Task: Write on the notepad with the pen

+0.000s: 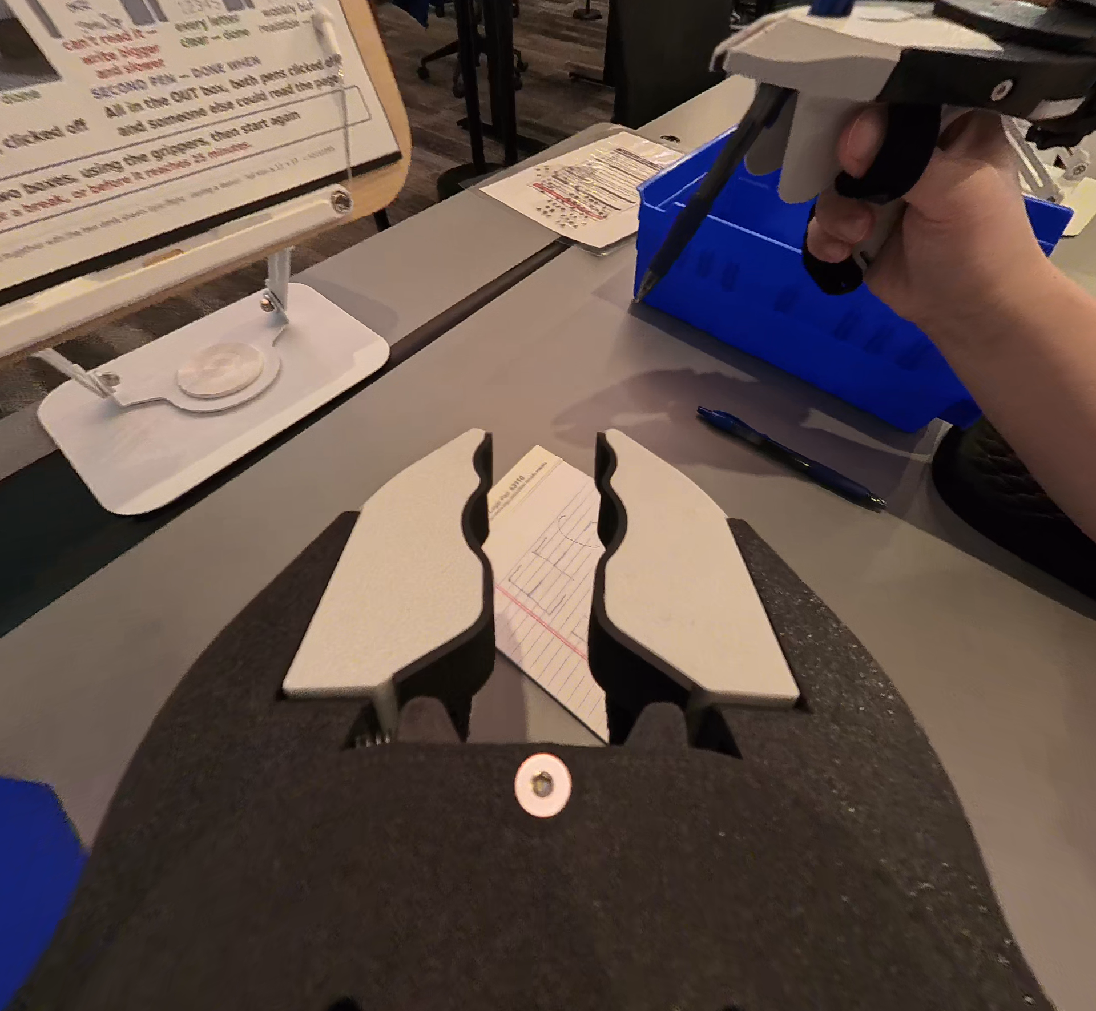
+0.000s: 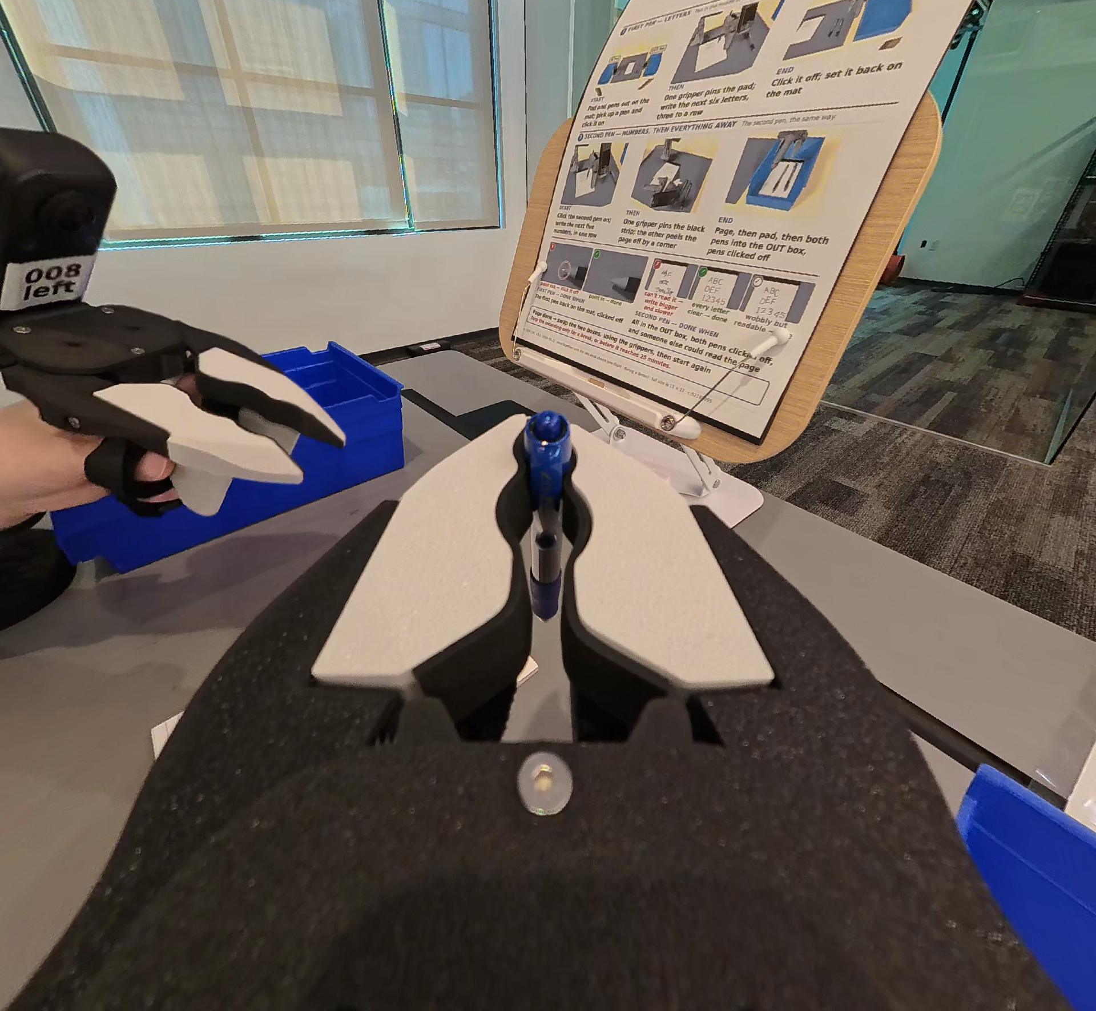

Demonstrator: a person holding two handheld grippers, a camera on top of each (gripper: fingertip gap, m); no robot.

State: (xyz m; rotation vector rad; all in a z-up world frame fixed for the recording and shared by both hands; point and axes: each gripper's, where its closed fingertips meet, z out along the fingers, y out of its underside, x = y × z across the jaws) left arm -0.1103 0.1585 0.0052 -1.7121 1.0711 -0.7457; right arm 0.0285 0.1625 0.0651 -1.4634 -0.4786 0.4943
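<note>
White ruled paper of the notepad [image 1: 548, 585] lies flat on the grey table [image 1: 534, 342], directly below and between the fingers of your left gripper [image 1: 542, 466]. The jaws stand parted, grasping nothing; whether they touch the page cannot be told. Pen marks already show on the ruled lines. The pad's long axis runs away from you, tilted slightly to the right.

Just beyond the pad, toward the right edge of the table, a second pen [image 1: 789, 457] lies flat and untouched, its long axis slanting from far-left to near-right.

Farther right, your right gripper [image 1: 771, 152] is clenched on the blue pen [image 1: 700, 193]. In the right wrist view, the pen [image 2: 545, 508] stands between the closed fingers, clicker end up, tip down. The tip hangs in front of the blue bin [image 1: 830, 306], well apart from the pad.

The pad therefore lies left of and nearer than the pen tip. Judged from this layout, bring the right gripper leftward and toward you, keep the pen steep, and lower the left gripper to pin the pad.

At the far left edge stands the instruction board [image 1: 178, 93] on its white base.
</note>
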